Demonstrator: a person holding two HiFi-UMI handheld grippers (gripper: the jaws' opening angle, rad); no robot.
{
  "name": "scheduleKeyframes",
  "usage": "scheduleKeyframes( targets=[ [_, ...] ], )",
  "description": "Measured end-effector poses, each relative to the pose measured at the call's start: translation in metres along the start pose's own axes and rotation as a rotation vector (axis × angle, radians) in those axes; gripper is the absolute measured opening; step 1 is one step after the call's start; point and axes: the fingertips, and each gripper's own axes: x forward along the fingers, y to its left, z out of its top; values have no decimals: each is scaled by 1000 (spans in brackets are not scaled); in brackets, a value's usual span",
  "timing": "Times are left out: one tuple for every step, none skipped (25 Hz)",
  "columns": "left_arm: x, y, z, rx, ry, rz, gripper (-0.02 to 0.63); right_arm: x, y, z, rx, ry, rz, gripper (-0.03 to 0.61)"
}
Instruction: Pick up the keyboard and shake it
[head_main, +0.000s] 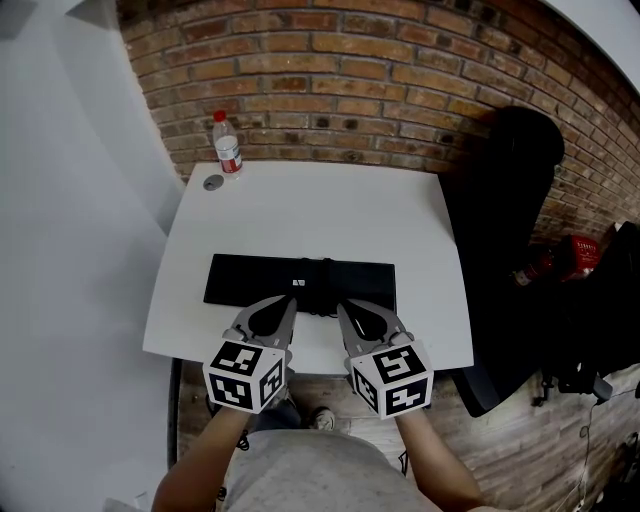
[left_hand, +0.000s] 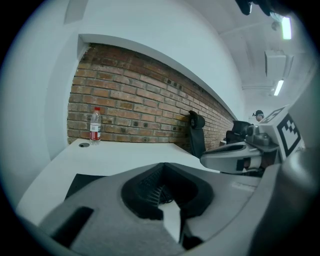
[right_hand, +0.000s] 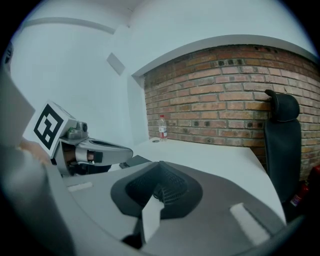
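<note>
Both sets clenched, nothing visible between the jaws: left tongs (head_main: 289, 303) and right tongs (head_main: 343, 308) sit side by side, tips at the near edge of the keyboard (head_main: 250, 280). It lies flat on the white surface (head_main: 330, 210); a bottle (head_main: 227, 144) stands at the far left corner.

Red brick wall (head_main: 350, 60) runs behind the far edge of the white table (head_main: 330, 210). Plain white wall (head_main: 70, 200) left. Black chair (head_main: 505, 190) off the table's right edge. Brown plank-pattern floor (head_main: 520, 460). Ceiling strip lights (left_hand: 286, 27) lit.
</note>
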Motion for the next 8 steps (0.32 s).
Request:
scheduleKeyframes(
  targets=[
    [0, 0, -1, 0, 3, 0, -6, 0, 0, -1, -1, 2, 0, 9],
    [0, 0, -2, -1, 5, 0, -7, 0, 0, -2, -2, 4, 0, 9],
    [0, 0, -3, -2, 5, 0, -6, 0, 0, -3, -1, 4, 1, 9],
    [0, 1, -3, -4, 5, -1, -6, 1, 0, -3, 0, 5, 1, 9],
    [0, 1, -3, -5, 5, -2, -6, 1, 1, -4, 0, 5, 1, 9],
    [0, 1, -4, -7, 5, -2, -6, 1, 1, -4, -1, 6, 2, 9],
    [0, 0, -4, -8, 5, -3, -6, 1, 1, -4, -2, 7, 2, 9],
    [0, 0, -4, -9, 5, -4, -6, 1, 1, -4, -3, 8, 2, 9]
  ],
)
